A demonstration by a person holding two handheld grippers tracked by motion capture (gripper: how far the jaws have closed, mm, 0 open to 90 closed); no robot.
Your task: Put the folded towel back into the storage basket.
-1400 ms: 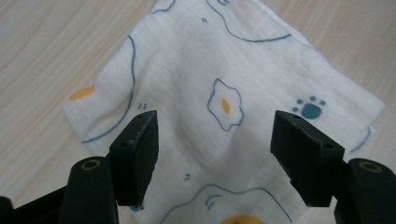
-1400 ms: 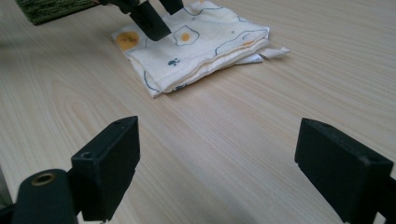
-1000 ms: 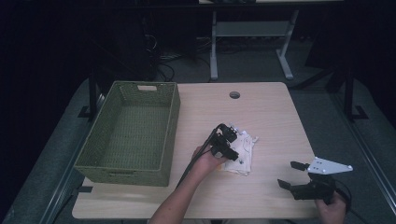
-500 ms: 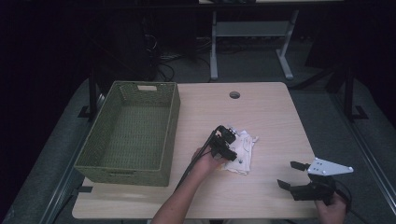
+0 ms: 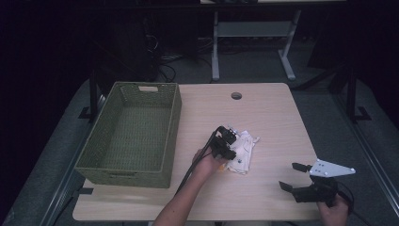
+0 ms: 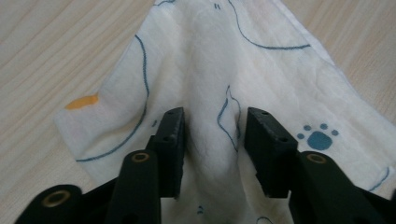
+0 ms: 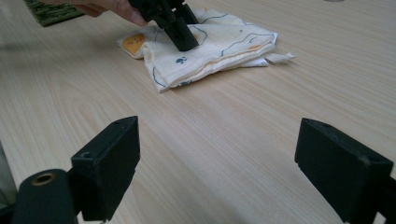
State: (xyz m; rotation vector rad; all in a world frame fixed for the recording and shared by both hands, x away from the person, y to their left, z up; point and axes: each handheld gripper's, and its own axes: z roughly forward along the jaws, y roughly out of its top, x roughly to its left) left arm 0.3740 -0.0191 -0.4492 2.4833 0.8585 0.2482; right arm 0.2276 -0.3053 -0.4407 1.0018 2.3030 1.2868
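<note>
- Light wood-grain desk (image 5: 263, 113), round cable hole (image 5: 236, 95) near far edge; dark room, grey floor, white desk frame (image 5: 249, 33) behind.
- Green woven basket (image 5: 117, 162) on desk's left part, handle slot in far wall.
- Folded cloth (image 5: 243, 149), cream with blue line drawings, paw print (image 6: 319, 139), orange patch; lies mid-desk, just right of basket.
- Left gripper (image 5: 229, 143) on cloth; jaws have just been closing, a raised fold between them, pads not yet pressing.
- Right gripper (image 5: 294, 178) near desk's right front corner, well apart from cloth, jaws wide open, nothing between.
- No readable writing.
</note>
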